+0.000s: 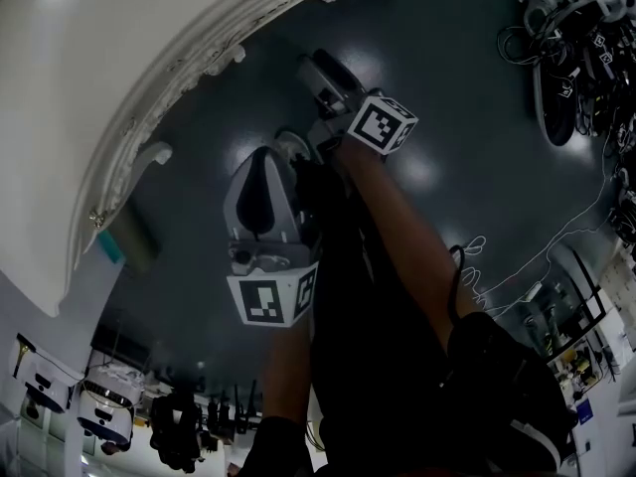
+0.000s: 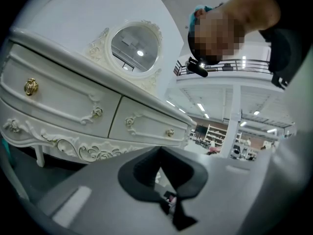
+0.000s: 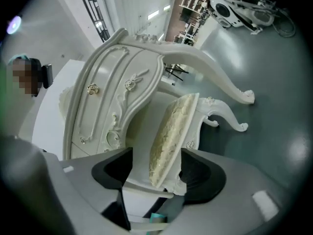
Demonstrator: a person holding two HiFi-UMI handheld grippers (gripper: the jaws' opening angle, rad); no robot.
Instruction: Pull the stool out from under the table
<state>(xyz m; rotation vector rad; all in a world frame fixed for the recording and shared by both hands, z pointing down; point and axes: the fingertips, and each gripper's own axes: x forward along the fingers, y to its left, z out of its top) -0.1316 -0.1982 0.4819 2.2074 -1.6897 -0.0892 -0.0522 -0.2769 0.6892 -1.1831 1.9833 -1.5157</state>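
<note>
In the right gripper view the white carved stool with its cream cushion lies on the grey floor beside the ornate white table. Its curled legs point right. My right gripper is open, with the seat's edge between its jaws; the left pad stands apart from the cushion. In the head view the right gripper reaches toward the table's curved edge, and the stool is hidden there. My left gripper hangs nearer, over bare floor. Its tips meet in the left gripper view, with nothing between them.
The table has drawers with gold knobs and an oval mirror on top. Cables and equipment lie on the floor at upper right, and a thin cable trails at right. More gear stands at lower left.
</note>
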